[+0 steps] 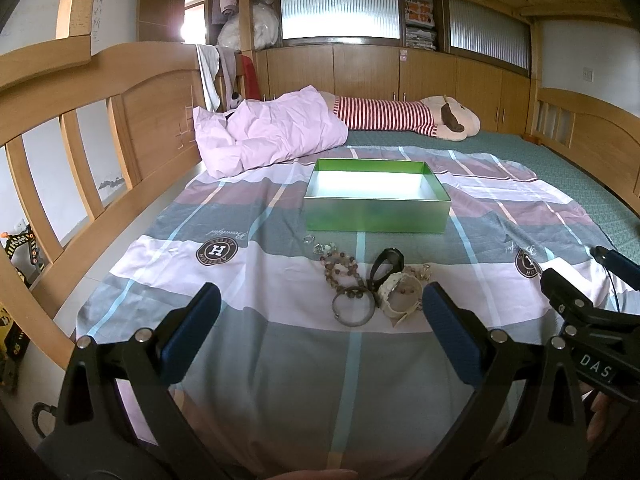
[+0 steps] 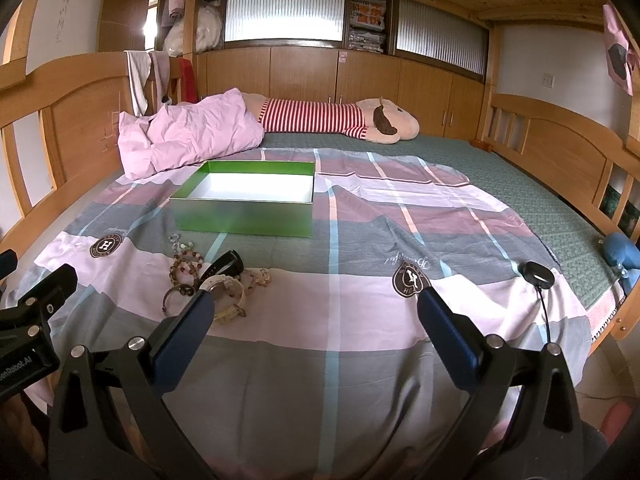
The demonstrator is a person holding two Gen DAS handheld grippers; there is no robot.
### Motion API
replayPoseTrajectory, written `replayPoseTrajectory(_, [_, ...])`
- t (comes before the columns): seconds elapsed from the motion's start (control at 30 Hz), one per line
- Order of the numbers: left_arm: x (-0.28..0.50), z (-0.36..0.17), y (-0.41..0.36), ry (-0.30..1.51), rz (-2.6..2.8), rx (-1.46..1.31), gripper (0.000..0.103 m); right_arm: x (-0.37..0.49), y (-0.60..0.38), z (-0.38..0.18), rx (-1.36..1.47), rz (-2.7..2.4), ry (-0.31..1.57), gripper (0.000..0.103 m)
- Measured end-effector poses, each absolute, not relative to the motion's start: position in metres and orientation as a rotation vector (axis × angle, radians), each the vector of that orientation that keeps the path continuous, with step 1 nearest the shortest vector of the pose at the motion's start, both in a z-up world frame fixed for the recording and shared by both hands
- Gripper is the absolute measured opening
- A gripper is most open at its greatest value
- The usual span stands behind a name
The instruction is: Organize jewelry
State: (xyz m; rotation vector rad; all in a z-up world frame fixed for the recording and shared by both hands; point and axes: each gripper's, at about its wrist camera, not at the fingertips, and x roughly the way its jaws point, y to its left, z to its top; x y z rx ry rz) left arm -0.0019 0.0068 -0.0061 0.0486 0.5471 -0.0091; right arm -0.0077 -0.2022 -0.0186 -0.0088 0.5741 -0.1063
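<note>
Green box (image 1: 376, 210) sits open on the checked sheet (image 1: 256, 280) of the bed. Jewelry pile just in front of box: beaded bracelets (image 1: 340, 266), metal bangle (image 1: 354, 306), black watch (image 1: 386, 264), cream watch (image 1: 400, 294), all apart from box. Left gripper (image 1: 320, 312) hovers near the pile, jaws apart, empty. Right gripper (image 2: 314, 312) beside the pile, jaws apart, empty.

1. The shallow green rectangular cardboard box (image 1: 376, 208) has a satin sheen outside and a glossy pale floor.
2. At its 6 o'clock, a round grey metal bangle (image 1: 354, 306) shines dully.
3. The plaid cotton-like bedsheet (image 1: 280, 360) looks matt and creased.
4. The light wooden bed rail (image 1: 80, 184) looks smooth and varnished.
</note>
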Motion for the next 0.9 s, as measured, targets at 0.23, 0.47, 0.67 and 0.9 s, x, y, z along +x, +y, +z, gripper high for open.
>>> replayPoseTrajectory(0.23, [-0.0022, -0.0064, 0.0061, 0.550, -0.010, 0.050, 0.100, -0.0080, -0.2022, -0.0191, -0.009, -0.106, 0.574, 0.100])
replayPoseTrajectory(0.47, [-0.0019, -0.0061, 0.0056, 0.550, -0.009, 0.051, 0.100, -0.0083, -0.2030, -0.0189, -0.009, -0.106, 0.574, 0.100])
replayPoseTrajectory(0.67, [-0.0017, -0.0062, 0.0061, 0.550, -0.010, 0.051, 0.100, -0.0084, -0.2022, -0.0184, -0.009, -0.107, 0.573, 0.100])
replayPoseTrajectory(0.9, [-0.0017, -0.0063, 0.0062, 0.551, -0.010, 0.052, 0.100, -0.0075, -0.2058, -0.0196, -0.010, -0.112, 0.572, 0.100])
